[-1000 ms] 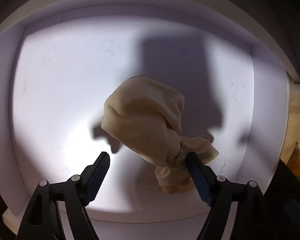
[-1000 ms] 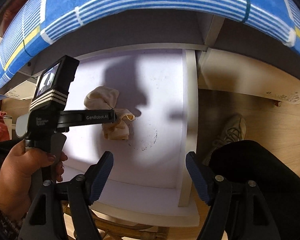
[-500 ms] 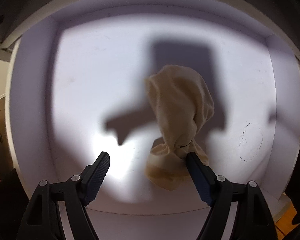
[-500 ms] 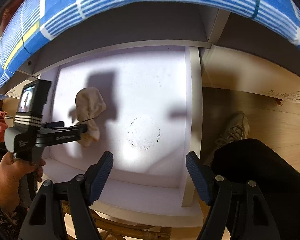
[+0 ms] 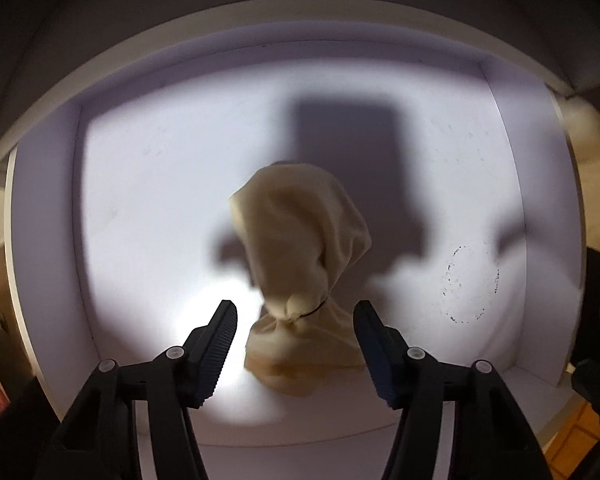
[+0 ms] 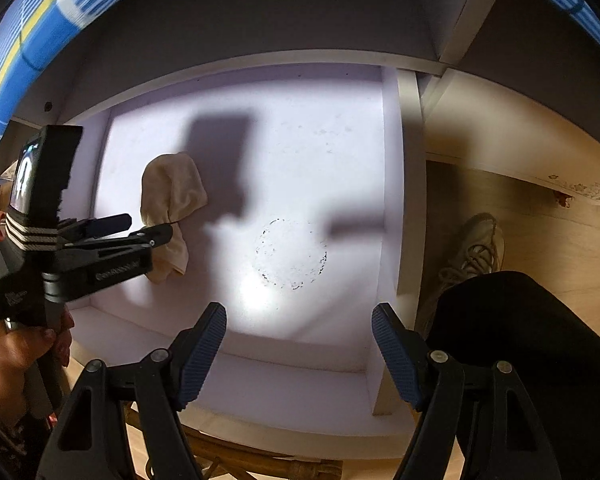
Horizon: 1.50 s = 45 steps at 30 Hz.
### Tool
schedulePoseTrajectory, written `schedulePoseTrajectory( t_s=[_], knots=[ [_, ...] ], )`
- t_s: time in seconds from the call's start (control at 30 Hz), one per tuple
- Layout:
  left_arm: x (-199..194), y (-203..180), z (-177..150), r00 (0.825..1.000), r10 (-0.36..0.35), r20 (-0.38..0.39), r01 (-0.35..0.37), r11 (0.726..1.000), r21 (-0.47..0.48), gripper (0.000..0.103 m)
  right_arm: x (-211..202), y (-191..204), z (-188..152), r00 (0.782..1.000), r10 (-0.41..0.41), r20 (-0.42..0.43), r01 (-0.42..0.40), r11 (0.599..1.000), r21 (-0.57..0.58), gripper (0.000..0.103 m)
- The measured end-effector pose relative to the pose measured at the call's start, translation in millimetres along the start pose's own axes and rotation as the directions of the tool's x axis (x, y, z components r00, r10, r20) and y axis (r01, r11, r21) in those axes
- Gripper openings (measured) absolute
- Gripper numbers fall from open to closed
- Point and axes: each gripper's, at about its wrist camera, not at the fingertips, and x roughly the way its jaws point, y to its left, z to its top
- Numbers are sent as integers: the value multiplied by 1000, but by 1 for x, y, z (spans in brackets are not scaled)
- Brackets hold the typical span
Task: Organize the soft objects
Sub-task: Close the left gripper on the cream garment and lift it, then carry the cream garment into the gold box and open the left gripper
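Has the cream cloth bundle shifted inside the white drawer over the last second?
Yes. In the right wrist view the cream cloth bundle has slid left, away from the ring-shaped mark and toward the white drawer's left wall.

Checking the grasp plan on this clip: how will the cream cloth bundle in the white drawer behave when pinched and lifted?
The cloth bundle looks creased and soft, so likely floppy, sagging below the pinch. Its tied neck probably keeps it together. It seems light and unlikely to roll.
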Motion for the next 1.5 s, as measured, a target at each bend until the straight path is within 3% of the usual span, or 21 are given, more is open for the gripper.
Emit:
schedulePoseTrajectory(
  t_s=[0.2,0.3,0.47,0.6,0.87,1.17,1.4,1.5],
  knots=[
    [4,-4,12,1000,3,-3,-3,1000,-17,51,0,1,1,1000,7,-3,-7,1000,-4,76],
    [3,-5,20,999,34,-11,-34,999,2,38,0,1,2,1000,10,-1,-10,1000,-1,76],
    [15,-7,15,999,10,-36,-10,1000,-4,33,0,2,1,1000,22,0,-22,1000,-1,76],
    [13,-1,0,1000,-18,-20,18,1000,2,31,-1,3,3,999,35,1,-35,999,0,76],
    [2,11,-21,1000,1,31,-1,1000,-4,30,1,5,1,999,45,6,-45,999,8,76],
    [-8,-1,-59,993,-28,118,26,1000,17,30,4,3,0,999,50,2,-50,999,13,76],
    [-60,6,-64,978,-75,196,66,997,52,30,7,2,-1,999,50,-4,-50,999,19,76],
    [-87,3,-70,962,-120,245,105,992,75,30,8,2,-1,999,49,-6,-49,999,20,76]
  ],
)
